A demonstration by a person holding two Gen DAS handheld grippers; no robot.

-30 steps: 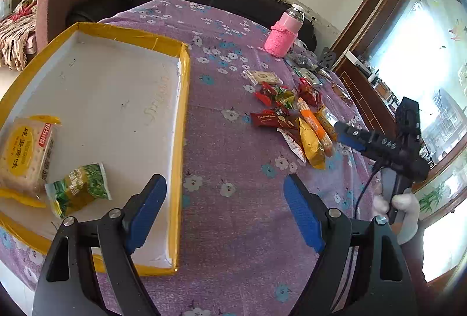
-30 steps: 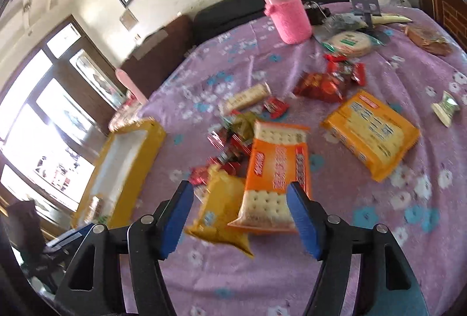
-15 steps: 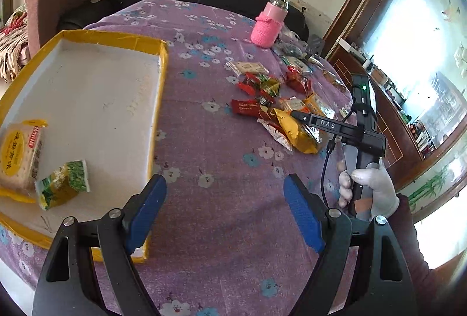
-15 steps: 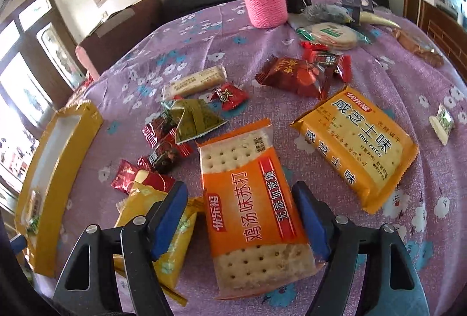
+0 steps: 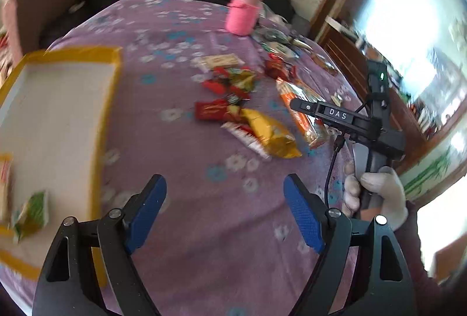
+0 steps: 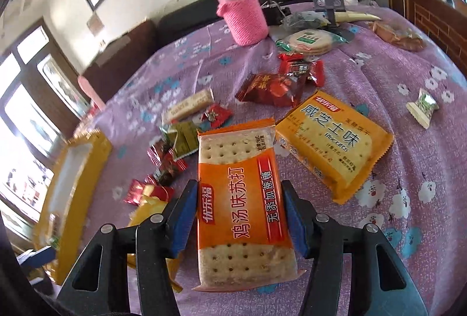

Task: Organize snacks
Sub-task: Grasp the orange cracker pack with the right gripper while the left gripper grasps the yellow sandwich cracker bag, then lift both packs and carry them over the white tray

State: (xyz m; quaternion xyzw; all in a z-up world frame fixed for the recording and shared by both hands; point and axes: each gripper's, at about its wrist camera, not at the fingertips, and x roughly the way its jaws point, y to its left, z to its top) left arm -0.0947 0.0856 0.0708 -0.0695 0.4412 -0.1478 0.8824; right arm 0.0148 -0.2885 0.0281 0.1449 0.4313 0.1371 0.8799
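Currently, step: right claw (image 6: 238, 212) clenched on orange cracker pack (image 6: 243, 199), at 6 o'clock of the snack pile.
Left claw (image 5: 224, 211): released, holding nothing.
Next: carry pack to yellow-rimmed tray (image 6: 76, 167), at 9 o'clock.

- the orange cracker pack (image 6: 243, 200) reads "优乐福", "鸡汤味苏打" and "无添加蔗糖" down its front.
- the yellow biscuit pack (image 6: 332, 146) reads "优乐福", "咸芝士味" and "biscuits"; its smaller print is too fine to read.
- the right gripper (image 5: 338, 114) carries the white letters "das" on its black body.
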